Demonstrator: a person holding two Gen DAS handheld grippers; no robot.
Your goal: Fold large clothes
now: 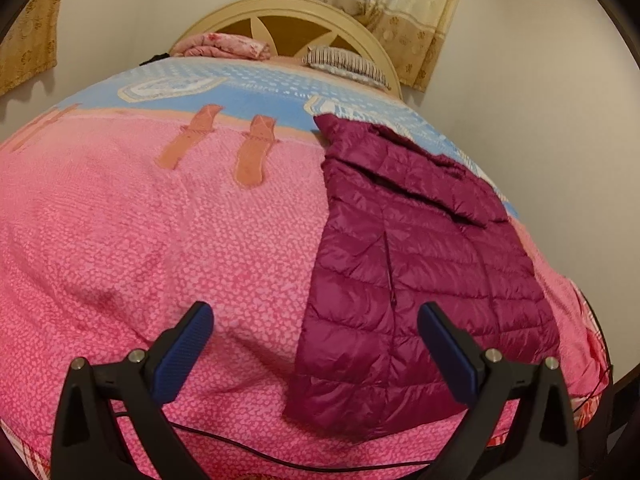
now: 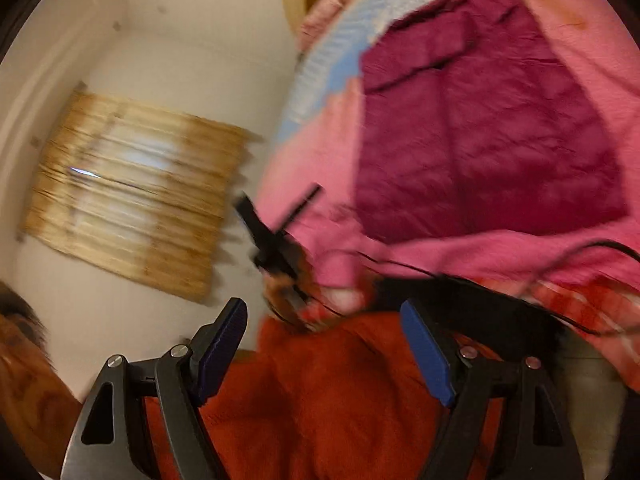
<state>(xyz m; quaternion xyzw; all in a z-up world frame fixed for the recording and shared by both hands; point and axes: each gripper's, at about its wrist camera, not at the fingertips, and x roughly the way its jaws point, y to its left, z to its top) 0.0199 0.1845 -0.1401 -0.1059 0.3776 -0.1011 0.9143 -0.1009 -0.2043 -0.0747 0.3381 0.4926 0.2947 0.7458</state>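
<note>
Left wrist view: left gripper (image 1: 314, 320) angles down over the bed, jaws spread wide, nothing between the blue ribbed pads (image 1: 188, 354), released. Its right-hand pad sits in front of the jacket's lower part; whether it touches cannot be told. Maroon quilted puffer jacket (image 1: 404, 264) lies flat on the right half of the bed, folded into a long narrow shape, glossy fabric with stitched horizontal channels, centre zipper line running up it, collar end toward the headboard. Pink speckled textured bedspread (image 1: 140, 240) covers the bed, with a blue band and orange appliqué shapes farther up. Thin black cable (image 1: 240, 446) runs across the near edge. Cream arched headboard (image 1: 280, 16), pink floral pillow (image 1: 224, 45) and striped pillow (image 1: 344, 62) at the far end; beige patterned curtain (image 1: 400, 4) behind.

Right wrist view: heavily motion-blurred, tilted. Right gripper (image 2: 324, 330) has jaws wide apart, empty, released, hanging above a red-orange knit fabric (image 2: 320, 392), not clearly touching. Jacket (image 2: 488, 132) appears upper right on the pink bedspread (image 2: 592, 92), apart from this gripper. Black tool-like object (image 2: 276, 240) at the bed's edge, too blurred to identify. Cream wall and curtain (image 2: 136, 196) at left.
</note>
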